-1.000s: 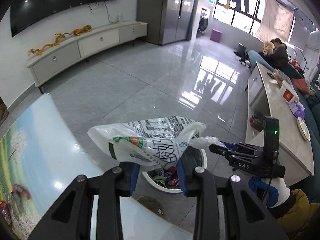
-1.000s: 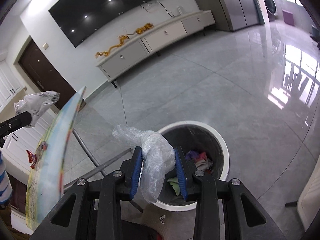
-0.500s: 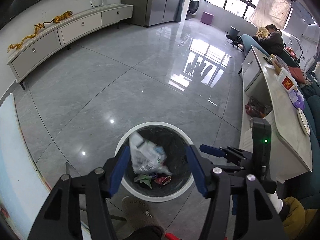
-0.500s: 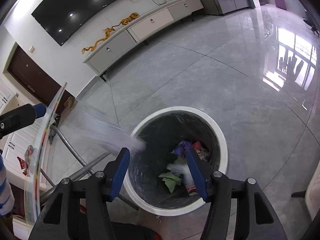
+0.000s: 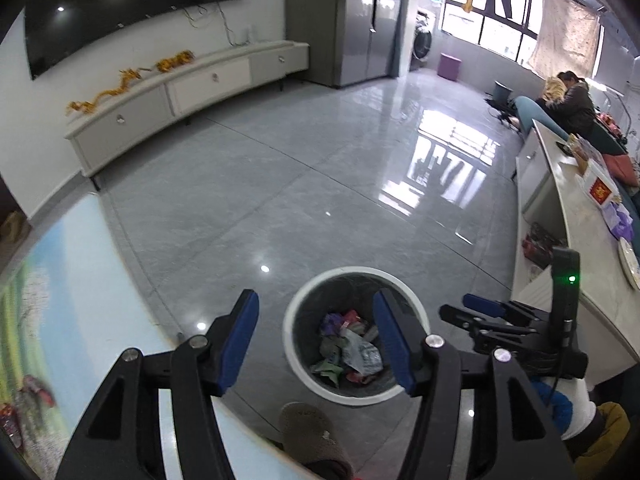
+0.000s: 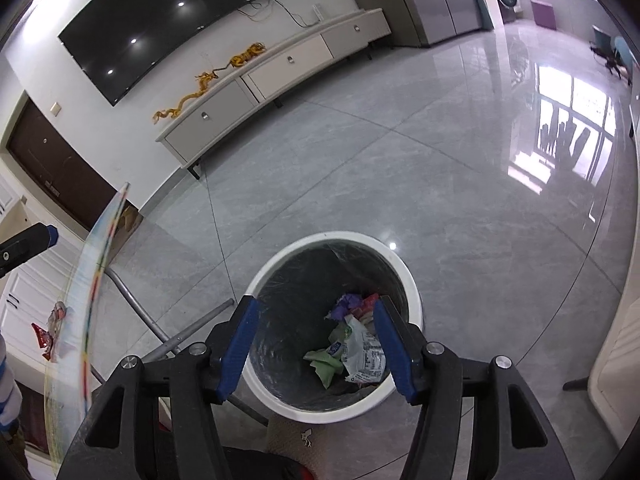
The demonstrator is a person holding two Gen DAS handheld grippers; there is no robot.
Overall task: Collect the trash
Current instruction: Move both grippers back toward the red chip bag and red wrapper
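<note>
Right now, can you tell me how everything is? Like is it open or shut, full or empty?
left gripper: open, holding nothing
right gripper: open, holding nothing
trash bin: upright on the floor, no lid, partly filled
printed plastic bag: crumpled, lying in the bin
green wrapper: crumpled, in the bin beside the bag
TV: off, dark
cabinet drawers: shut

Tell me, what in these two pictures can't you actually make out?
- Trash bin floor: both views, buried under the printed plastic bag and wrappers.
- Bin's near rim: both views, hidden behind the open left gripper and the open right gripper.
- Bag's print: too small to read.
- Tabletop: cut off by the left view's edge.
- Red packet: right view, small, and blurred through the table's glass edge.
</note>
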